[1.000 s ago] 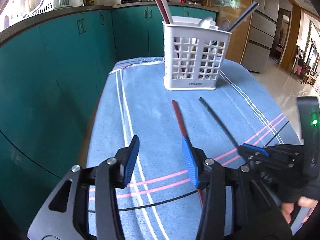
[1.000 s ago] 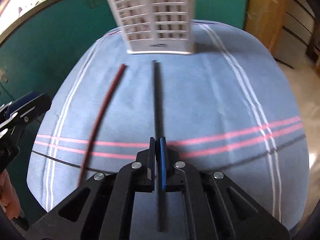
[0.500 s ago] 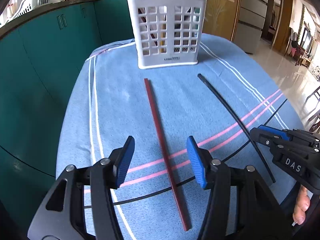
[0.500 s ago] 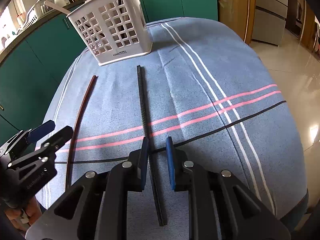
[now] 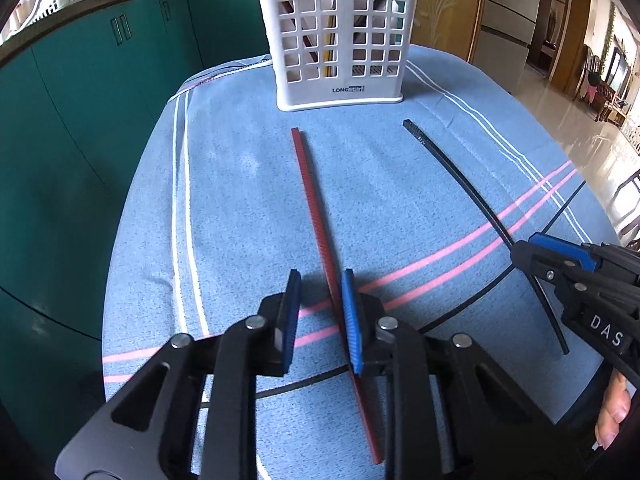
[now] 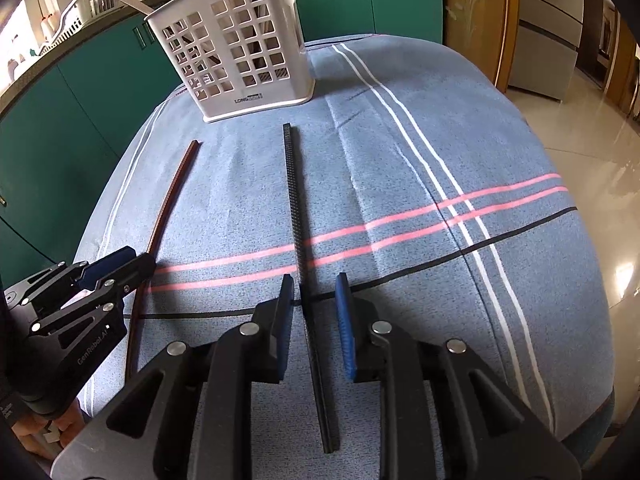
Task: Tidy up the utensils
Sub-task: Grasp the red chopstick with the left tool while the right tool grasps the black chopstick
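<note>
- left gripper [image 5: 318, 312] jaws just closed in on red chopstick [image 5: 316, 216]; right pad touching, left pad still clear, no clamp yet.
- right gripper [image 6: 314, 312] jaws opened; black chopstick [image 6: 294, 208] lies loose between them.
- Both sticks flat on cloth [image 6: 400, 152], near side of white holder [image 6: 240, 48]; neither lifted yet.

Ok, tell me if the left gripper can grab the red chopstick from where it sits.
Probably yes. The left gripper already straddles the red chopstick, which lies flat on the blue cloth. Its jaws have just been closing; a gap remains on one side. Nothing blocks it.
</note>
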Demonstrator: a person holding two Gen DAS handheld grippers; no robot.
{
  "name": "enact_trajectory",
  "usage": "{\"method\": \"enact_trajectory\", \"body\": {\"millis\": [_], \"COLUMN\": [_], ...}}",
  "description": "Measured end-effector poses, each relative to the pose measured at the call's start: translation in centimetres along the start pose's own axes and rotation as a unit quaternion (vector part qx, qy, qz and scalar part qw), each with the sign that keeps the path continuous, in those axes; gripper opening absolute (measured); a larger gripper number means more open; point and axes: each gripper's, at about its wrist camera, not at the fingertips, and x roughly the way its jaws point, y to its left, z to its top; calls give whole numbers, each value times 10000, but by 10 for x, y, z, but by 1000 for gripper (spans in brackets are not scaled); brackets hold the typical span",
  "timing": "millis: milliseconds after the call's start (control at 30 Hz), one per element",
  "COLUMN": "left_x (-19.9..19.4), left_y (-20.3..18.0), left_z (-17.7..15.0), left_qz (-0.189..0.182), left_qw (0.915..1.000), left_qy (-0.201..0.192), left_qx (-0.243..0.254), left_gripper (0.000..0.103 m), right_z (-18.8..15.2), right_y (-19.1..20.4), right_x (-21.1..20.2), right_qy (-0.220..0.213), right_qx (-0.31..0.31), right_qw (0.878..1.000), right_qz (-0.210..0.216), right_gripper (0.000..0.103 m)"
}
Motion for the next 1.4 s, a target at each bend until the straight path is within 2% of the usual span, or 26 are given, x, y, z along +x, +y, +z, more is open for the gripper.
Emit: {"method": "enact_trajectory", "body": {"millis": [67, 133, 200, 233, 267, 300, 467, 600, 667, 700, 767, 933, 1400], "left_x": [0, -1, -1, -2, -2, -3, -11, -23, -27, -28, -29, -16, -9], "left_y": [0, 0, 2, 3, 4, 4, 4, -3, -5, -6, -6, -2, 1], "left_z": [-1, -1, -2, -3, -4, -5, -15, -29, -31, -30, -26, -17, -13], "left_qz": [-5, -3, 5, -1, -3, -4, -53, -328, -456, -487, -450, -393, -317], "left_qw": [10000, 10000, 10000, 10000, 10000, 9999, 9998, 9990, 9984, 9984, 9987, 9989, 9990], "left_qy": [5, 12, 18, 24, 28, 32, 146, 293, 314, 281, 212, 236, 288], "left_qx": [1, -19, -63, -84, -90, -102, -136, 28, 72, 83, 81, 17, -155], "left_gripper": [10, 6, 6, 5, 5, 5, 5, 5, 6, 6, 9, 14, 14], "right_z": [0, -1, -2, -3, -4, -4, -11, -21, -21, -20, -18, -17, -17], "right_y": [2, 3, 4, 4, 4, 4, 10, 20, 20, 19, 16, 10, 19], "right_x": [0, -1, -1, -2, -1, -1, -4, -9, -12, -12, -13, -8, -5], "right_qy": [-13, -29, -42, -41, -25, -18, 60, 206, 202, 187, 104, 129, 151], "right_qx": [-47, -90, -135, -150, -143, -141, -350, -708, -665, -634, -574, -443, -568], "right_qw": [10000, 9999, 9999, 9999, 9999, 9999, 9992, 9966, 9966, 9968, 9978, 9984, 9979], "right_qz": [-38, -64, -73, -67, -6, 26, 181, 367, 451, 444, 331, 319, 275], "right_gripper": [22, 22, 20, 16, 8, 6, 6, 6, 6, 11, 19, 20, 21]}}
